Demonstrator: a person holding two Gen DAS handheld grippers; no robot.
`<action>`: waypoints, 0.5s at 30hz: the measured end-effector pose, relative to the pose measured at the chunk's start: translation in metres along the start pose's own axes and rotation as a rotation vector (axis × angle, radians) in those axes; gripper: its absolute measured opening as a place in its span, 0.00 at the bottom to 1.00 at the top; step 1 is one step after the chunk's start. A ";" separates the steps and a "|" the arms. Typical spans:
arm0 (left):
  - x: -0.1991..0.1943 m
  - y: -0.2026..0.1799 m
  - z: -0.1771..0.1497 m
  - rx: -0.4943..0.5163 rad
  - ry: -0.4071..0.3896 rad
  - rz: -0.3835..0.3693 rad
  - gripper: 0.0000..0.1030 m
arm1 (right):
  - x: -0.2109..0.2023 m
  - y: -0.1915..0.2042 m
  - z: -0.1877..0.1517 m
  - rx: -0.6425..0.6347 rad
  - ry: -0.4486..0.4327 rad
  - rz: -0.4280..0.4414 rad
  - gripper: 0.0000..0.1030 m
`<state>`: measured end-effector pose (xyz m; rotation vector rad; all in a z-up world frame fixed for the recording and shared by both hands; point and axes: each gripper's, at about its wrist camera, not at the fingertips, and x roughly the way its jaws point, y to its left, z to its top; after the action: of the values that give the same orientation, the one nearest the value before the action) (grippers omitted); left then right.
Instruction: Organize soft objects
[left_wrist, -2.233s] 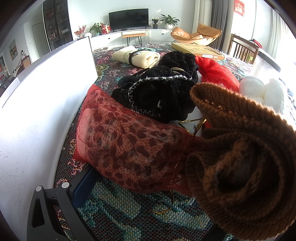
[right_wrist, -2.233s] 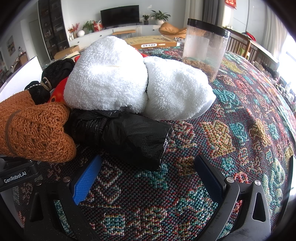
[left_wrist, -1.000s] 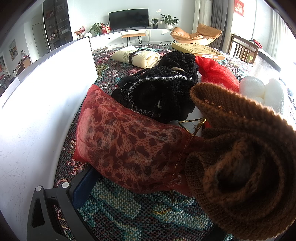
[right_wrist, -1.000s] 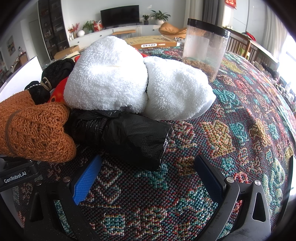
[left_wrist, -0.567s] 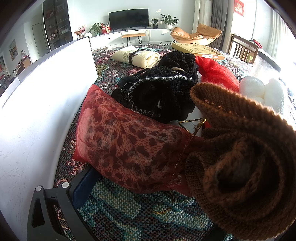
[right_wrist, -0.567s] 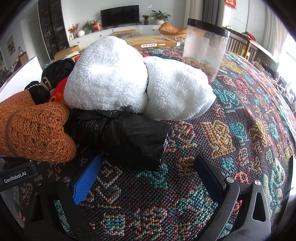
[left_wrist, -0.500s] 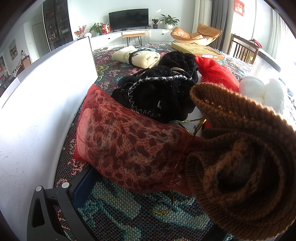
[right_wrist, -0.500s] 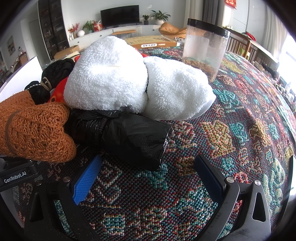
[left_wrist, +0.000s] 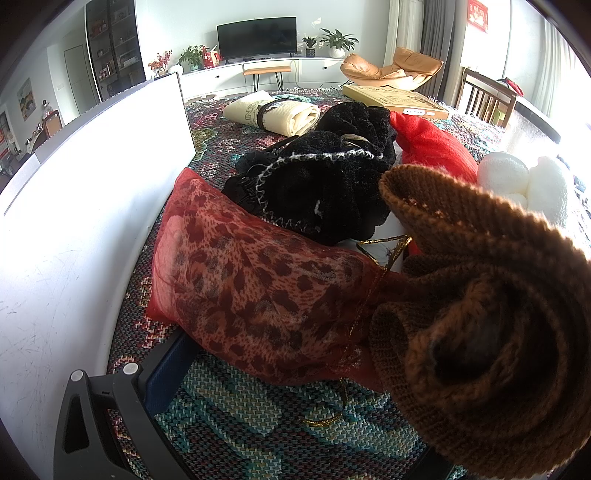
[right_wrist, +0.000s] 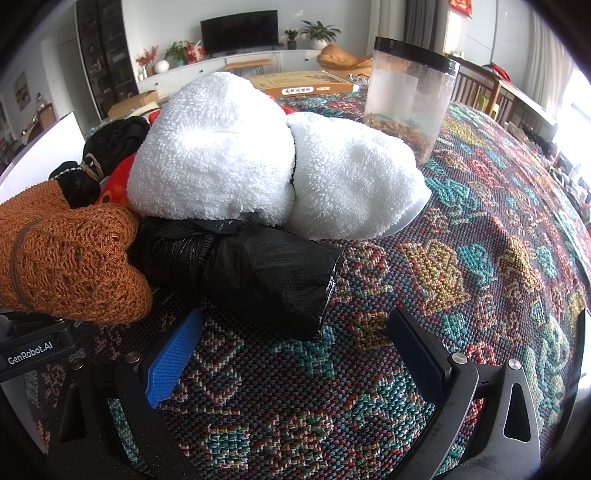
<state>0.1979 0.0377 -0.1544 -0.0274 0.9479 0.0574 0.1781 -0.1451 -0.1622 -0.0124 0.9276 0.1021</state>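
Note:
In the left wrist view, a red leopard-print mesh pouch (left_wrist: 251, 288) lies across the patterned tablecloth, over the tip of my left gripper's left finger (left_wrist: 166, 369). A rolled brown knit piece (left_wrist: 480, 314) fills the right side and hides the other finger. My left gripper (left_wrist: 303, 402) stands wide open. Behind lie a black fuzzy garment (left_wrist: 325, 184), a red cloth (left_wrist: 432, 147) and a cream roll (left_wrist: 273, 114). In the right wrist view, my right gripper (right_wrist: 295, 347) is open, with a black plastic bag roll (right_wrist: 258, 273) just ahead of it. Rolled white towels (right_wrist: 258, 155) lie beyond.
A white box wall (left_wrist: 81, 192) runs along the left. A clear jar with a black lid (right_wrist: 410, 96) stands behind the towels. A flat cardboard box (left_wrist: 395, 99) lies at the far edge. The left gripper's body (right_wrist: 29, 354) sits under the brown knit piece (right_wrist: 66, 258).

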 end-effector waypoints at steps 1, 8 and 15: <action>0.000 0.000 0.000 0.000 0.000 0.000 1.00 | 0.000 0.000 0.000 0.000 0.000 0.000 0.99; 0.000 0.000 0.000 0.000 0.000 0.000 1.00 | 0.000 0.000 0.000 0.000 0.000 0.000 0.99; 0.000 0.000 0.000 0.000 0.000 0.001 1.00 | 0.000 0.000 0.000 0.000 0.000 0.000 0.99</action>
<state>0.1981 0.0378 -0.1545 -0.0272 0.9482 0.0579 0.1779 -0.1453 -0.1622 -0.0129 0.9272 0.1020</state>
